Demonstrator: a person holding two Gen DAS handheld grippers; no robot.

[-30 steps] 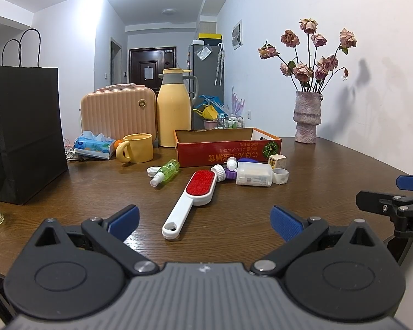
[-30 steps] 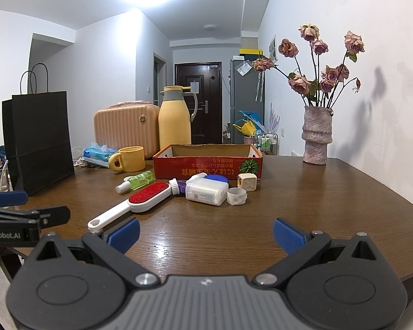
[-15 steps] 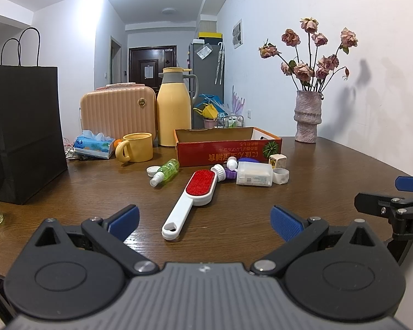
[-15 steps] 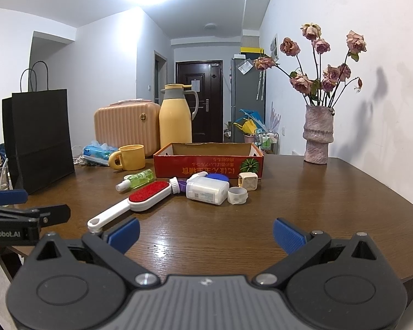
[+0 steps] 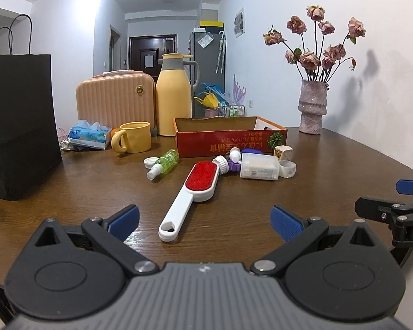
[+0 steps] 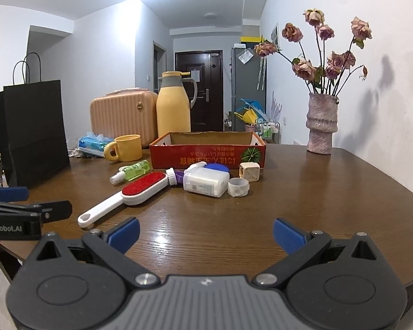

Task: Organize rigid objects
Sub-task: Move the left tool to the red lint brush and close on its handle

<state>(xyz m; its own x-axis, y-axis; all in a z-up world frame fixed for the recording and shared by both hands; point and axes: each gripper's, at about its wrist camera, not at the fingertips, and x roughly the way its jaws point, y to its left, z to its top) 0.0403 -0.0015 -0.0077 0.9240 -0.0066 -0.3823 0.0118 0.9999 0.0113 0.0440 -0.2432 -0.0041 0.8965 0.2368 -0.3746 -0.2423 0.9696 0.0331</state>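
A white lint brush with a red pad lies on the wooden table, handle toward me. Behind it lie a green spray bottle, a white cap, a white rectangular container, a purple-and-white round brush, a tape ring and a small cube. An open red cardboard box stands behind them. My left gripper is open and empty, just short of the brush handle. My right gripper is open and empty, low over the near table.
A black paper bag, a tissue pack, a yellow mug, a peach case and a yellow thermos stand at the back left. A vase of dried roses stands at the back right.
Both grippers have drifted slightly; the view barely shifts. No object on the table has moved.
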